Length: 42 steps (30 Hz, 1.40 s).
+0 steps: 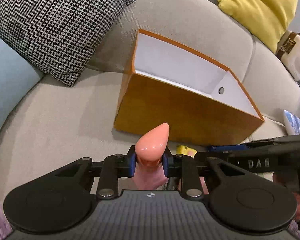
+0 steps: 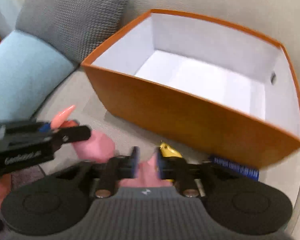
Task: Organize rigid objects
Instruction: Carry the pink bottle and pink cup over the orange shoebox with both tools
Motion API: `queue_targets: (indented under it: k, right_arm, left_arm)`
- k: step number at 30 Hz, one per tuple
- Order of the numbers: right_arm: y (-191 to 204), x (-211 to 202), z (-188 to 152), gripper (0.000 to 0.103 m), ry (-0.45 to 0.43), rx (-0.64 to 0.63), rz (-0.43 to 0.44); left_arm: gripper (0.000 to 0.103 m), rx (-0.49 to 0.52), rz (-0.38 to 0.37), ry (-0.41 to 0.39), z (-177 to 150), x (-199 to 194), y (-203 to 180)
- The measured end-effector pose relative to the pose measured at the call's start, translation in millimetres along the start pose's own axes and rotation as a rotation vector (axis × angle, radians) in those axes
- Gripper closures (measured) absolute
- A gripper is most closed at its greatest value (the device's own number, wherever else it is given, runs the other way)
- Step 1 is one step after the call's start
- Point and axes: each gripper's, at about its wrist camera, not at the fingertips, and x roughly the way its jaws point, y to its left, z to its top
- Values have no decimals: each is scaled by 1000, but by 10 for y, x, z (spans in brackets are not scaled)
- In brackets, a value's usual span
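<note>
Left wrist view: left tongs [image 1: 149,161] clenched on pink toy [image 1: 153,140], tip toward orange box [image 1: 170,108].

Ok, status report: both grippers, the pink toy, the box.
Left gripper shut on pink toy. Right gripper around the same toy, contact unclear. Orange box ahead, nothing inside. Path clear.

Beige sofa [image 1: 50,120] w/ cushions [image 1: 56,26]

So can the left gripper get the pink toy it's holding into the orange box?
Probably yes. The left gripper grips the glossy pink plastic toy, and the orange cardboard box just ahead is open-topped and looks empty.
</note>
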Motion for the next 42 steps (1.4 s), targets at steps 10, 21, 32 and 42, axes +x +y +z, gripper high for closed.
queue_targets:
  k: [10, 21, 32, 42]
  right_arm:
    - [-73, 233, -77, 44, 148, 237, 11]
    - [89, 83, -166, 47, 104, 162, 9]
    - [155, -904, 243, 47, -189, -7, 87]
    - [-162, -587, 961, 47, -273, 97, -18]
  left_arm:
    - [75, 52, 22, -1, -99, -67, -102]
    - [75, 51, 21, -30, -62, -292, -146]
    - [75, 127, -78, -164, 737, -678, -426]
    - [75, 293, -87, -117, 1555, 105, -521]
